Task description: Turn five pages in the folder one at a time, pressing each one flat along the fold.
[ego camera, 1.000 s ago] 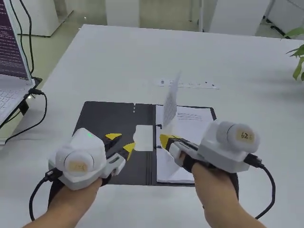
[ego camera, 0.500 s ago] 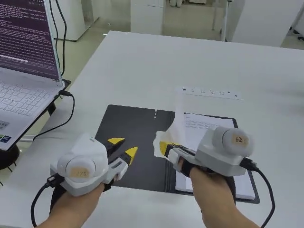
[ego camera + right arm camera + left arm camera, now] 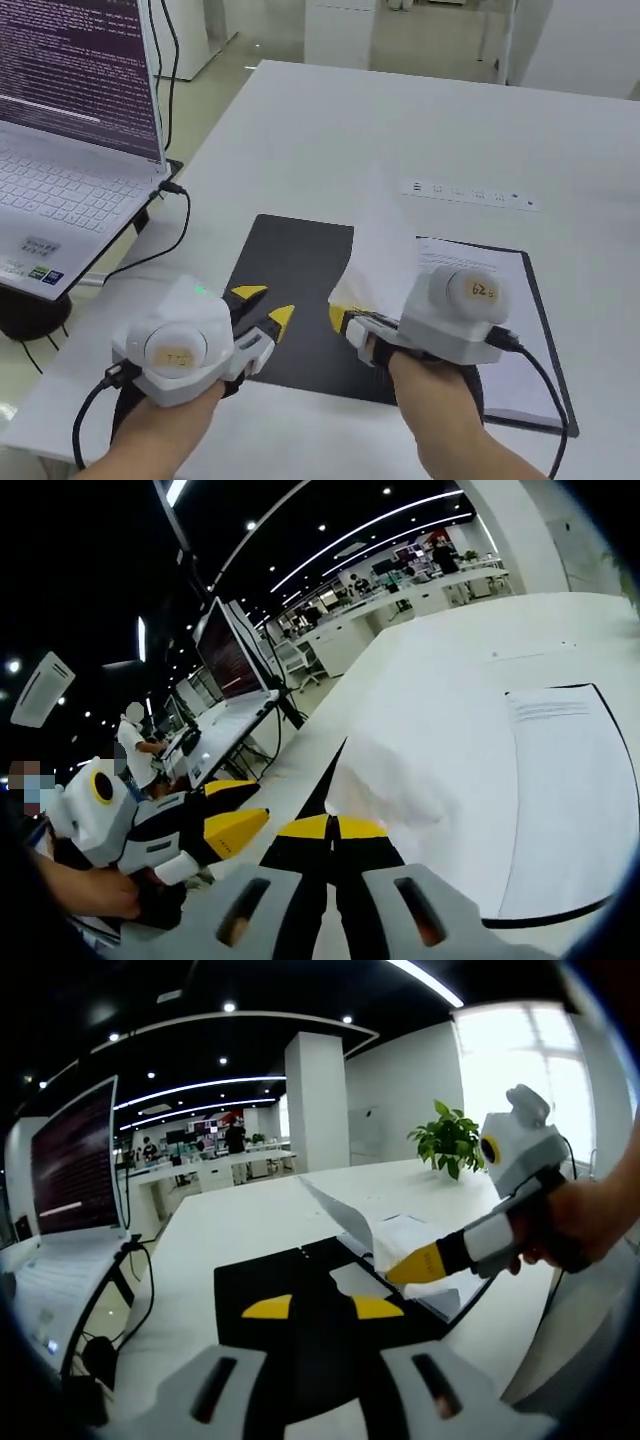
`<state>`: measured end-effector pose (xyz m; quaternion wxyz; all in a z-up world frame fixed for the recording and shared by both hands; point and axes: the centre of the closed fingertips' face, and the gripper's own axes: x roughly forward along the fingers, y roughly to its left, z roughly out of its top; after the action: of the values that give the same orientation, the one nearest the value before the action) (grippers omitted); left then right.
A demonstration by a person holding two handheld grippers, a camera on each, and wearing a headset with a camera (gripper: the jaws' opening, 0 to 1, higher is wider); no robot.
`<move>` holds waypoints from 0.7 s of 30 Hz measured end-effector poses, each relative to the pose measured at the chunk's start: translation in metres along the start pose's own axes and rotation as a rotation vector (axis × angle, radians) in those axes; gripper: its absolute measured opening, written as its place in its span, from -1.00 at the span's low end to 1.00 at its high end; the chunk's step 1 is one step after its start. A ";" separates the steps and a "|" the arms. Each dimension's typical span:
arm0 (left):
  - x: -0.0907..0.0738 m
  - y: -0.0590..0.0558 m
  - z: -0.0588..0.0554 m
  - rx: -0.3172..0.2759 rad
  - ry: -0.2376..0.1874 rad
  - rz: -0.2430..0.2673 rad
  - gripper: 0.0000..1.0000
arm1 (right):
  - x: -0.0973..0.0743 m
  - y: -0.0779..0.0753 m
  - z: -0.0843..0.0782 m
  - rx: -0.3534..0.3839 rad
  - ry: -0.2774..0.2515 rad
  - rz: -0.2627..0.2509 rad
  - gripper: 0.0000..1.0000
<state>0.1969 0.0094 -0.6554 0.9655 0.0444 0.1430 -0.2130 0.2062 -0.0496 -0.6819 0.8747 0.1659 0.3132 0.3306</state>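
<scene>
Toward the desk's point(image 3: 420, 120) near edge, over the folder's point(image 3: 290, 270) fold, the right gripper point(image 3: 342, 318) pinches the page point(image 3: 385, 250) upright (by its lower corner). It must fall leftward, where the left gripper point(image 3: 265, 306) hovers, jaws apart.

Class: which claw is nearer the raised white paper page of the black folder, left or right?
Right. The right claw is shut on the raised white paper page at its lower edge. The left claw is open over the black folder, on its left cover, apart from the page.
</scene>
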 end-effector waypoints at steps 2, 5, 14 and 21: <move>-0.001 0.001 -0.001 0.001 0.002 0.004 -0.62 | 0.003 -0.001 -0.003 -0.001 0.010 -0.001 -1.00; -0.002 0.005 -0.004 -0.003 0.004 0.014 -0.61 | 0.010 0.000 -0.010 0.011 0.029 0.005 -1.00; -0.004 0.009 -0.012 -0.015 0.021 0.024 -0.62 | 0.029 0.005 -0.021 0.025 0.074 0.014 -1.00; -0.006 0.016 -0.017 -0.017 0.034 0.034 -0.63 | 0.042 0.001 -0.036 0.032 0.123 0.001 -1.00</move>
<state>0.1947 0.0288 -0.6696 0.9668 0.0421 0.1602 -0.1946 0.2064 -0.0174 -0.7269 0.8510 0.1593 0.3714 0.3354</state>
